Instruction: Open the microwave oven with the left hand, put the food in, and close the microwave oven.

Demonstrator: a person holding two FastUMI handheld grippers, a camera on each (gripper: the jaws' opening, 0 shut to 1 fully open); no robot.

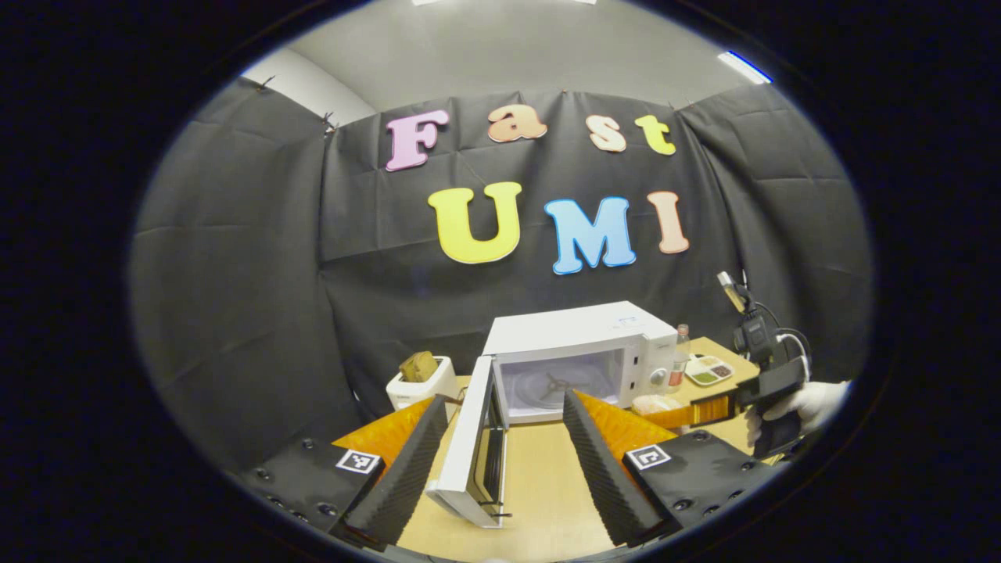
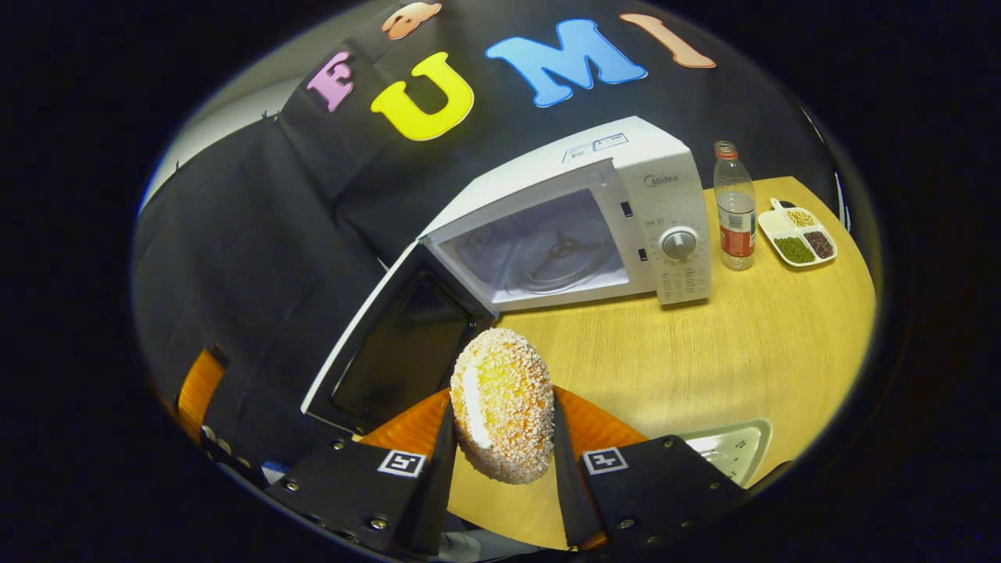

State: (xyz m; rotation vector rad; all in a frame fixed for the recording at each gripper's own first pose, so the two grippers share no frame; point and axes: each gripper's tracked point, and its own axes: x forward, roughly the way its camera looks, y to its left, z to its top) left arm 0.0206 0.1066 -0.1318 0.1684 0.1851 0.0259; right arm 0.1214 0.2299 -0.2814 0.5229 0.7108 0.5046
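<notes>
Food (image 2: 502, 405): crumb-coated round patty, lower centre of the right gripper view, pinched edge-on in the right claw (image 2: 500, 426), both fingers pressing its flat faces, held above the surface (image 2: 704, 352). Judged light, crumbly, likely soft; hold at the faces, gentle squeeze. Microwave (image 2: 579, 227) upper centre, door (image 2: 391, 344) swung wide, cavity bare. Left claw (image 1: 500, 446) spread, holding nothing, straddling the door edge (image 1: 473, 446). Left gripper view adds a toaster (image 1: 422, 379) left of centre and a gloved hand (image 1: 805, 403); right gripper view adds a bottle (image 2: 735, 207) and metal tray (image 2: 727, 446).
</notes>
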